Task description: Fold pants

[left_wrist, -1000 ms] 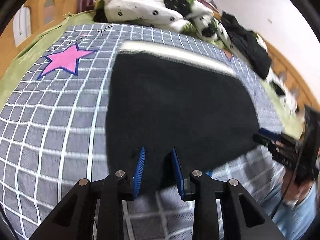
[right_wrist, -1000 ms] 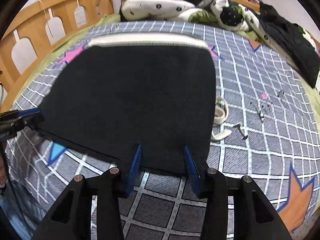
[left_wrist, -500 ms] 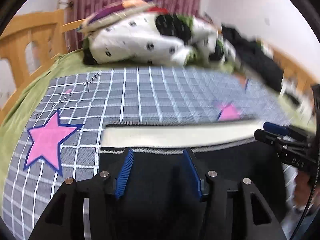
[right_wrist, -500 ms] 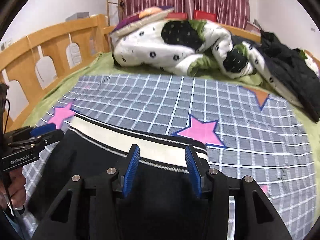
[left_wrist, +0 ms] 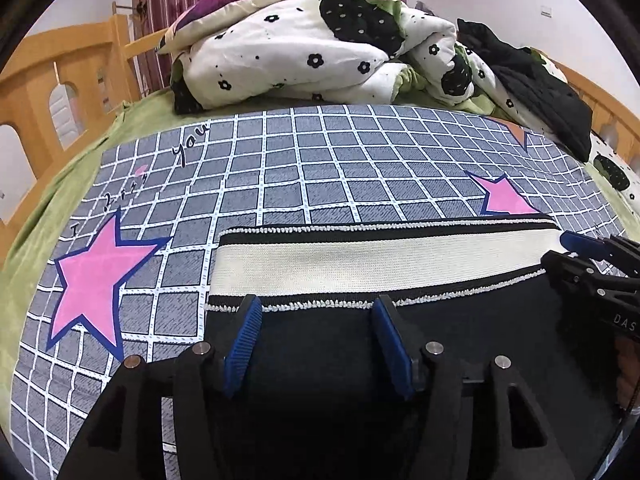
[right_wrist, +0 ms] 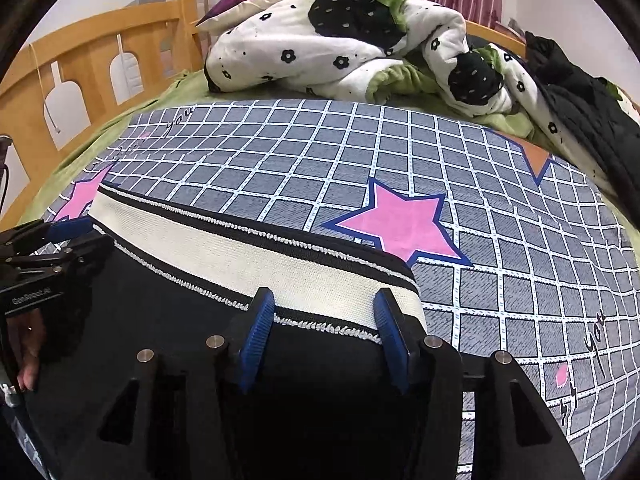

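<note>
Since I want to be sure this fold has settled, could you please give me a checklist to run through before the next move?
1. Left gripper released: ok, jaws just opened, pads clear of cloth.
2. Right gripper released: ok, also just opened.
3. Folded pants lie flat: ok where visible.
4. Folded edge lines up under the waistband: ok.
5. Near edge of pants: cannot tell, hidden under the grippers.
6. Checked sheet beyond the waistband free: ok.

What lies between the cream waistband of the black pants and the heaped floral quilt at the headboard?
Only bare grey checked bedsheet, between cream waistband and floral quilt; both wrist views show it.
</note>
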Action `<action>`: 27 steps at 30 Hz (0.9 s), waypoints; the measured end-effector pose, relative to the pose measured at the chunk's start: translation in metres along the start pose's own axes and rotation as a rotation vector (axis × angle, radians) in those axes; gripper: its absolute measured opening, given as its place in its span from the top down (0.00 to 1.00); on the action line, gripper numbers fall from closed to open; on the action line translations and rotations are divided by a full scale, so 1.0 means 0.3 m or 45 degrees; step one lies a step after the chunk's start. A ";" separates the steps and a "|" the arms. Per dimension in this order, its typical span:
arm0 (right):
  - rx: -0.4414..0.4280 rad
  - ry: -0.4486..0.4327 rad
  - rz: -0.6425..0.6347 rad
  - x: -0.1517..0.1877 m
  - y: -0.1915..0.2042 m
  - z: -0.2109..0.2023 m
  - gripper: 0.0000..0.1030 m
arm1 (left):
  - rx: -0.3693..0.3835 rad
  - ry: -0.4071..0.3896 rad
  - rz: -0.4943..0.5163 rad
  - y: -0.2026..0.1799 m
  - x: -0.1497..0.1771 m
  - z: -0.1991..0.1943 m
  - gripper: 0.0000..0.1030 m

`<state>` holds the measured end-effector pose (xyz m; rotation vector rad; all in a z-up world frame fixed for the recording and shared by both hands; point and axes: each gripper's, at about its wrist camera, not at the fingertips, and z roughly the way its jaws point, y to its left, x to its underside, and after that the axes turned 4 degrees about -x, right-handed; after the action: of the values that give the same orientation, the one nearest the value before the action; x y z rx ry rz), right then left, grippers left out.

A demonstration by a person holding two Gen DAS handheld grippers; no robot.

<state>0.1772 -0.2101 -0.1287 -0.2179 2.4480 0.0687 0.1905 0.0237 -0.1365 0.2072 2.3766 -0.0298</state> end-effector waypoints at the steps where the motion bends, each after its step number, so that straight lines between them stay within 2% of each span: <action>1: 0.001 0.000 -0.003 0.000 0.002 0.001 0.49 | 0.005 -0.002 -0.005 0.003 0.003 -0.001 0.45; 8: -0.012 -0.009 -0.038 0.006 0.003 -0.001 0.47 | 0.021 0.012 -0.005 0.005 0.005 0.004 0.44; 14: 0.008 -0.011 -0.084 0.013 0.017 -0.005 0.48 | 0.073 0.048 0.007 0.011 0.007 0.006 0.38; 27: 0.041 -0.014 -0.101 0.045 0.028 -0.041 0.47 | -0.061 0.057 0.087 -0.038 0.049 -0.053 0.35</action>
<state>0.1580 -0.2050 -0.1278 -0.2994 2.4247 -0.0039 0.1673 0.0157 -0.1354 0.2682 2.4102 0.0649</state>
